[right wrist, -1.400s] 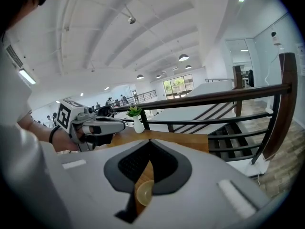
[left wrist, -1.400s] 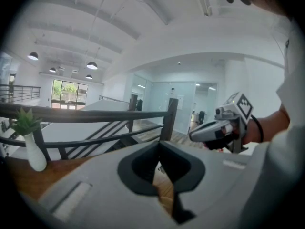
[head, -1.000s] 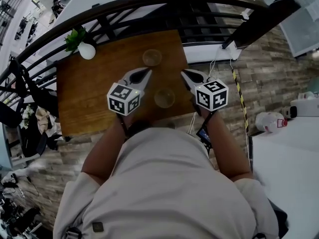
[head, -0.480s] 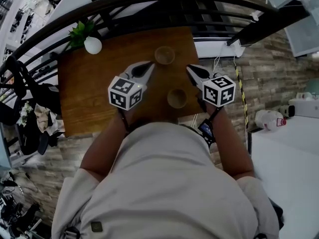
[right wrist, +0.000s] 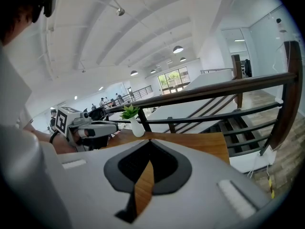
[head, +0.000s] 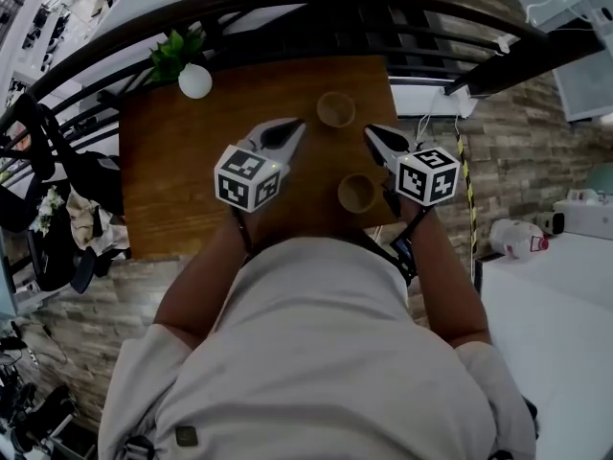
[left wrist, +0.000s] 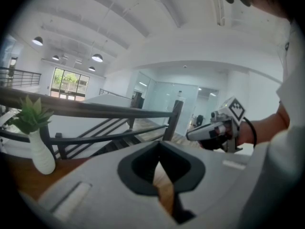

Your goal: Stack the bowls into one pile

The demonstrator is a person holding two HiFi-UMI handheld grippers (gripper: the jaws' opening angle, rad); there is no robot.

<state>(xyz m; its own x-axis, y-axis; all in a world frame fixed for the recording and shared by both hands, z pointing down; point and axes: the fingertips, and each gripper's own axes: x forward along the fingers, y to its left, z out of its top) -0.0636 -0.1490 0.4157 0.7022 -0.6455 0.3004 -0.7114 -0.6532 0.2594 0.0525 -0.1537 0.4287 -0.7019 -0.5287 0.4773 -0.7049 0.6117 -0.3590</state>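
Bowls: two of them sit apart on the wooden table (head: 172,180), not yet piled. The far bowl (head: 336,109) stands near the table's back edge, close to the railing (head: 287,8). The near bowl (head: 356,193) stands close to the front edge, just in front of the person's torso. Both are upright and look empty.

The left gripper (head: 297,126) is held over the table to the left of the bowls, and the right gripper (head: 369,132) to their right. Their tips point towards the far bowl from either side, and neither touches a bowl. The near bowl lies between the two marker cubes, nearer the right one.

In each gripper's own view the jaws meet at the tips with nothing held; only a sliver of table wood shows through the gap behind them.

A white vase with a green plant (head: 194,81) stands at the table's far left corner, well apart from the bowls.
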